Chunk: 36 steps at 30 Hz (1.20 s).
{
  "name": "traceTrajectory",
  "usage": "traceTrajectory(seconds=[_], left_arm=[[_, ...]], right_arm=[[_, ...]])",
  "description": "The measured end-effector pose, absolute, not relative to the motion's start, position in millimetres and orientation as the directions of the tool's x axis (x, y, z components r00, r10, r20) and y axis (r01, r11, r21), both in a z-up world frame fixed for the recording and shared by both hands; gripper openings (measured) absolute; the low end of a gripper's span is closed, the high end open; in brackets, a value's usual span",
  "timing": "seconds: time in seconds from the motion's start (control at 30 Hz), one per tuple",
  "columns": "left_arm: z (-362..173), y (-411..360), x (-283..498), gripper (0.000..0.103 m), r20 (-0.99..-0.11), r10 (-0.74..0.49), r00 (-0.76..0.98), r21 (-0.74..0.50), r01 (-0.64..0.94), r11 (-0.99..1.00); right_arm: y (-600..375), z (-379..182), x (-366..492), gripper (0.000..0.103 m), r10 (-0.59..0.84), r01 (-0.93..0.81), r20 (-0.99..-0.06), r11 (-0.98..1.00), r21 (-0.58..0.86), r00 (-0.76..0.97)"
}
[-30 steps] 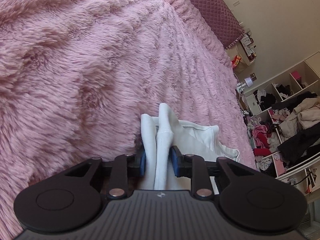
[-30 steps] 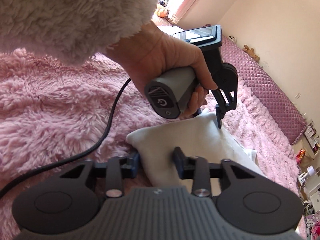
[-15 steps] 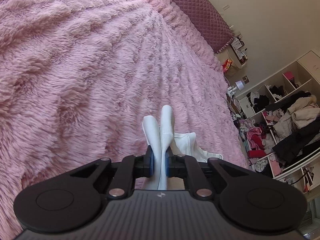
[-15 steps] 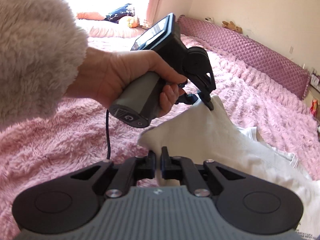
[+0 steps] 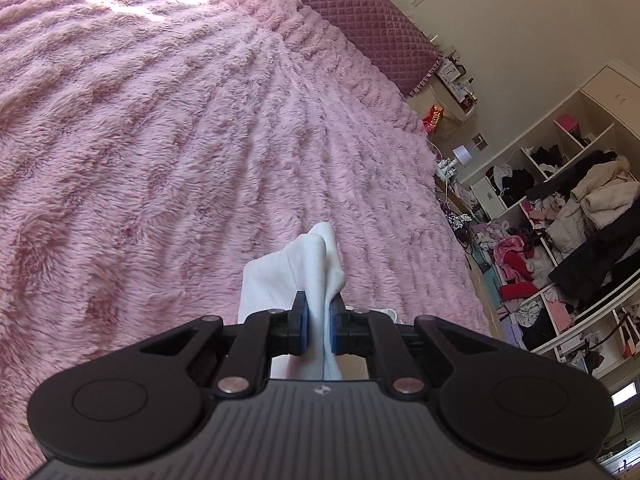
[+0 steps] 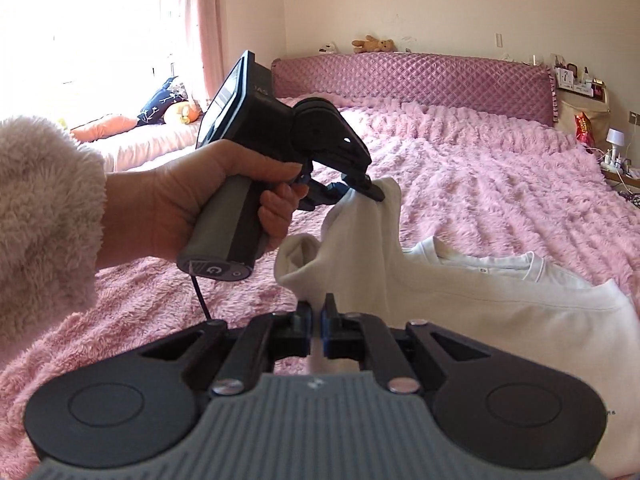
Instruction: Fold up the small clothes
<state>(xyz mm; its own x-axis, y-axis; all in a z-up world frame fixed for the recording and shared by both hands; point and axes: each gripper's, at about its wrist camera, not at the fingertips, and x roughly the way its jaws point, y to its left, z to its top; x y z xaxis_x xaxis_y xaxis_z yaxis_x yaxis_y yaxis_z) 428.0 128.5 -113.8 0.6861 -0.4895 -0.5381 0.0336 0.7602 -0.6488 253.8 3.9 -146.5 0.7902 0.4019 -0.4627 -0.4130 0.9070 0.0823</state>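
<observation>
1. Left wrist view: left gripper (image 5: 318, 330) pinches a bunched fold of the white garment (image 5: 308, 276) above the pink bed (image 5: 160, 140).
2. Right wrist view: right gripper (image 6: 317, 330) is clamped on the garment's near edge; the rest lies toward the bed's right edge.

Around me spreads a fluffy pink blanket (image 6: 480, 184) covering the bed, running up to a quilted mauve headboard (image 6: 420, 76). On top of that headboard I see a brown teddy bear (image 6: 372, 45). Near the bright window hangs a pink curtain (image 6: 210, 28), and below it lie a navy patterned cushion (image 6: 162, 105) and an orange pillow (image 6: 108, 126). Beside the bed stands a small white lamp (image 6: 616, 138), with a red snack bag (image 6: 585, 126) nearby. From my left view, white open shelves (image 5: 560, 216) overflow with heaped clothes.
</observation>
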Motion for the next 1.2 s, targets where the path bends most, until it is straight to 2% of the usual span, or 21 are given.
traceTrajectory(seconds=[0.53,0.83,1.2], left_arm=[[-97,-24,445,0.009,-0.521,-0.551,0.652,-0.610,0.167,0.775],[-119,-116,445,0.009,-0.561,-0.585,0.586,-0.572,0.236,0.785],[-153,-195,441,0.009,-0.647,-0.528,0.551,-0.466,0.263,0.845]], right_arm=[[-154,-123,242,0.000,0.232,-0.171,-0.401,0.968,0.181,0.886],[-232,-151,230,0.000,0.137,-0.029,-0.432,0.968,0.248,0.892],[-303,-203,228,0.000,0.115,0.090,-0.482,0.920,0.381,0.869]])
